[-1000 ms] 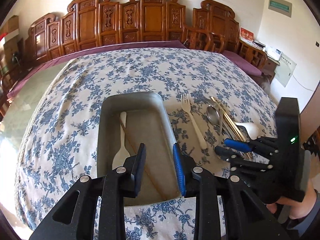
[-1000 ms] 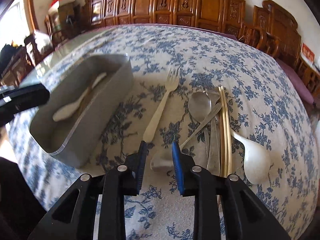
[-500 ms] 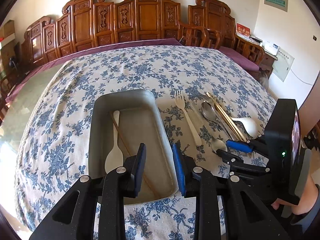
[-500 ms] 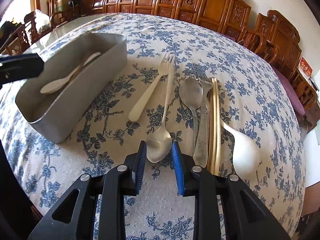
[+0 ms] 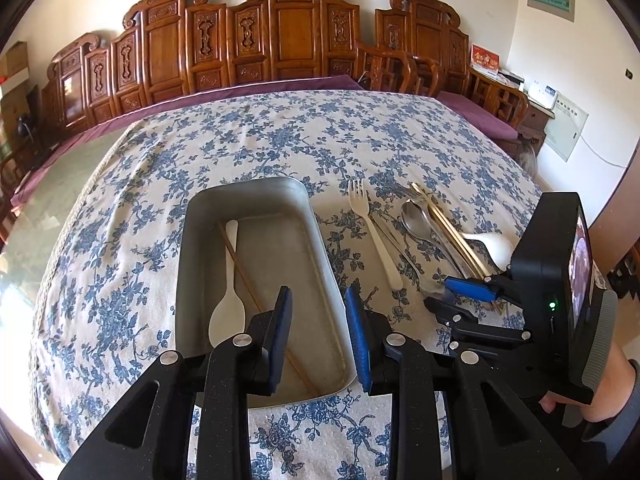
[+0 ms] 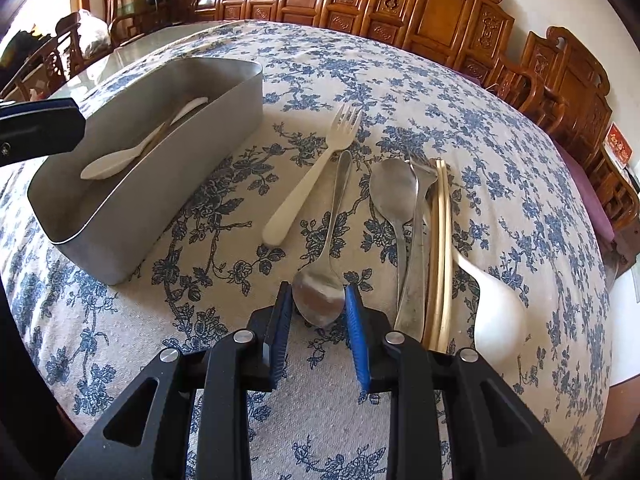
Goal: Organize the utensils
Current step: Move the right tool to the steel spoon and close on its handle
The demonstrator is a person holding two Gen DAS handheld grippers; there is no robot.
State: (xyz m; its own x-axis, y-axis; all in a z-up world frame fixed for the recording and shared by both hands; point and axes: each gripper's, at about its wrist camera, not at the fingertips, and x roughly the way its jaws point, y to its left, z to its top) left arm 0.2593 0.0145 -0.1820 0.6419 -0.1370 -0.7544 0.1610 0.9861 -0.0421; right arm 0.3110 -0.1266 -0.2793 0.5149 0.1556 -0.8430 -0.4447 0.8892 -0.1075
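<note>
Right gripper (image 6: 319, 312), lower centre of the right wrist view, jaws spread around the bowl of a metal spoon (image 6: 326, 268) lying on the floral tablecloth (image 6: 500, 152); whether the pads touch it cannot be told. Left of the spoon lies a cream plastic fork (image 6: 308, 184); to its right, a second metal spoon (image 6: 394, 196), a metal fork (image 6: 416, 240), pale chopsticks (image 6: 440, 248) and a white ladle spoon (image 6: 496, 308). Left gripper (image 5: 319, 332), jaws spread and empty, hangs over the near end of the grey metal tray (image 5: 324, 264), which holds a white spoon (image 5: 228, 296) and a thin wooden stick (image 5: 248, 276).
</note>
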